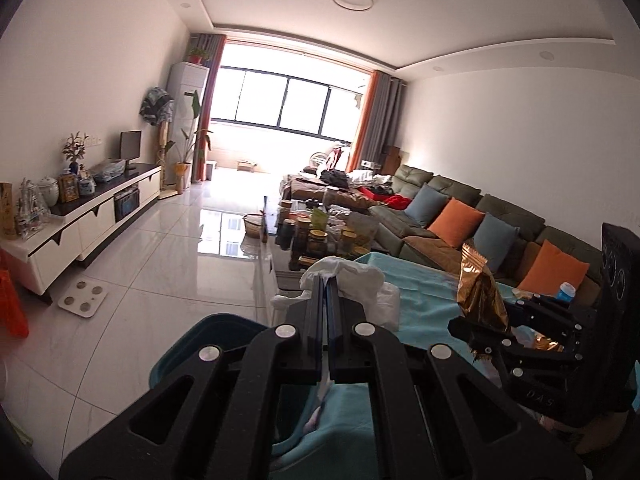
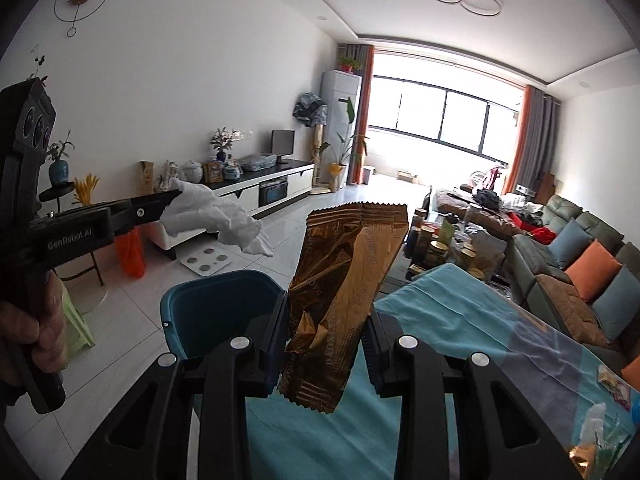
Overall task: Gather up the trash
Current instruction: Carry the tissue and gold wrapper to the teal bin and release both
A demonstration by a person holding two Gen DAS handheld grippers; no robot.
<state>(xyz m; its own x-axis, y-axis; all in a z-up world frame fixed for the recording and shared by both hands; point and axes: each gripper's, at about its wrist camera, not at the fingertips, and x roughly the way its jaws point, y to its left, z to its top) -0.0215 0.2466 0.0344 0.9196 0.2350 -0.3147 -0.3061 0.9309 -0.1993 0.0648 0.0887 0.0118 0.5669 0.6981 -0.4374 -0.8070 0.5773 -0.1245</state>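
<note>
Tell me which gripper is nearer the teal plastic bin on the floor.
Left, by a little. The left gripper, holding the crumpled white tissue, hangs above the teal plastic bin; the right gripper, clamping the gold foil wrapper, sits beside it over the table.

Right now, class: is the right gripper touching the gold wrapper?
Touching. The right wrist view shows the right gripper with both fingers pressed against the gold wrapper, which is held upright between them.

The wrapper (image 2: 340, 300) is crinkled, glossy gold-brown foil. The tissue (image 2: 216, 216) looks soft, matt white paper. Both grippers have matt black plastic fingers (image 1: 316, 320) with shiny metal pins. At ten o'clock the bin (image 2: 208, 308) is smooth teal plastic; the worktop (image 2: 460, 320) carries creased turquoise cloth. Floor tiles (image 1: 168, 264) gleam.
</note>
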